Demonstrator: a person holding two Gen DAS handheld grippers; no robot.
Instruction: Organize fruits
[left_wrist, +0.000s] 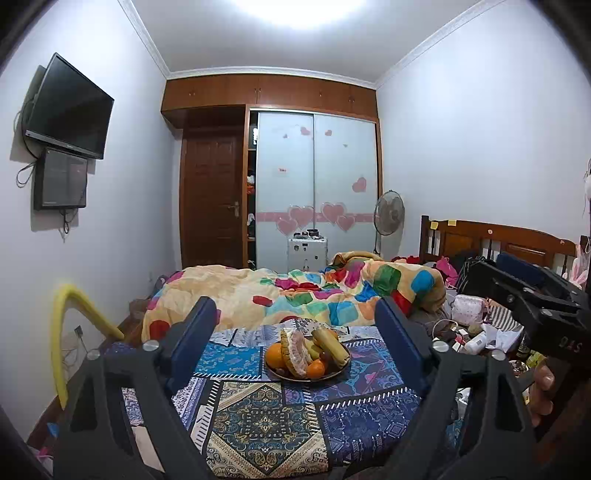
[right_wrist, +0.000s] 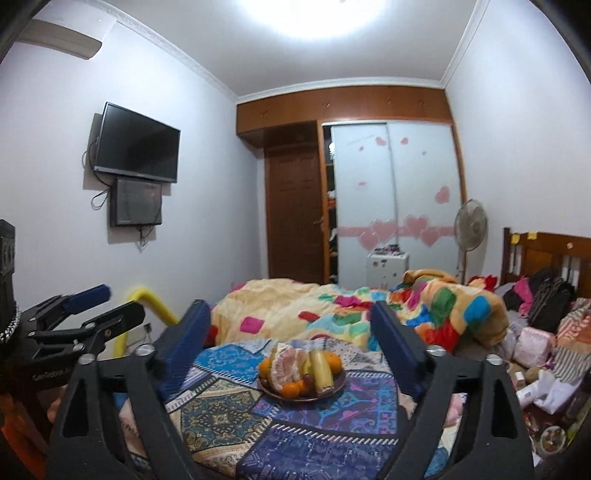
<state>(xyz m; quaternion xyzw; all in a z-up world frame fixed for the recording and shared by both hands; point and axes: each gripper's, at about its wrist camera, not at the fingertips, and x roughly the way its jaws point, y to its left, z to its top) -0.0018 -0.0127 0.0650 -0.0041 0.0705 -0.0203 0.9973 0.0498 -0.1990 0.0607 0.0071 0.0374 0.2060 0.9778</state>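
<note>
A dark plate (left_wrist: 334, 373) of fruit sits on a patterned blue cloth (left_wrist: 266, 413) on the bed. It holds bananas (left_wrist: 330, 345), oranges (left_wrist: 275, 355), a peeled pomelo piece (left_wrist: 297, 352) and dark grapes. My left gripper (left_wrist: 299, 328) is open and empty, its blue fingers framing the plate from well short of it. The right wrist view shows the plate (right_wrist: 338, 386), the bananas (right_wrist: 320, 369) and the pomelo (right_wrist: 286, 365). My right gripper (right_wrist: 290, 326) is open and empty, also short of the plate. The left gripper (right_wrist: 98, 302) shows at its left.
A colourful quilt (left_wrist: 295, 295) lies bunched behind the plate. Clutter of bags, bottles and clothes (left_wrist: 476, 332) fills the right side of the bed by the wooden headboard (left_wrist: 498, 240). A yellow padded rail (left_wrist: 66, 332) stands at the left. Wardrobe, fan and wall screens are far off.
</note>
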